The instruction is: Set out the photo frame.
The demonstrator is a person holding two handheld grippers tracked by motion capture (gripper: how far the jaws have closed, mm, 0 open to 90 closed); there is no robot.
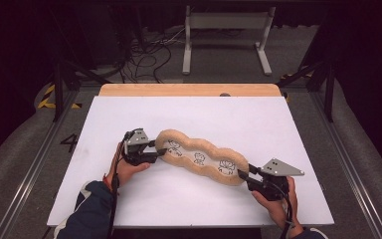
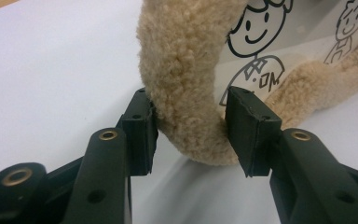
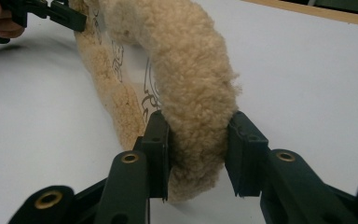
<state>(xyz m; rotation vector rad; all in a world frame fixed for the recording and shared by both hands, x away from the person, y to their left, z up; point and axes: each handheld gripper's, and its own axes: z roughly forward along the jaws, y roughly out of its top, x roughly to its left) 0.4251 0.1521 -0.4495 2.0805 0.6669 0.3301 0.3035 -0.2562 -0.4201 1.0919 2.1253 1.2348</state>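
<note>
Grip is set at both ends of the fuzzy tan frame [image 1: 201, 158] lying on the white table [image 1: 278, 124]: left gripper [image 1: 160, 153] and right gripper [image 1: 242, 175] each pinch its rim, half closed. Lifting remains, likely.

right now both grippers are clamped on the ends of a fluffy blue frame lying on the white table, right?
The colour is wrong: the fluffy frame is tan, not blue, as the high view shows. The rest holds: the left gripper and the right gripper each clamp one end of it, and it lies on the white table.
</note>
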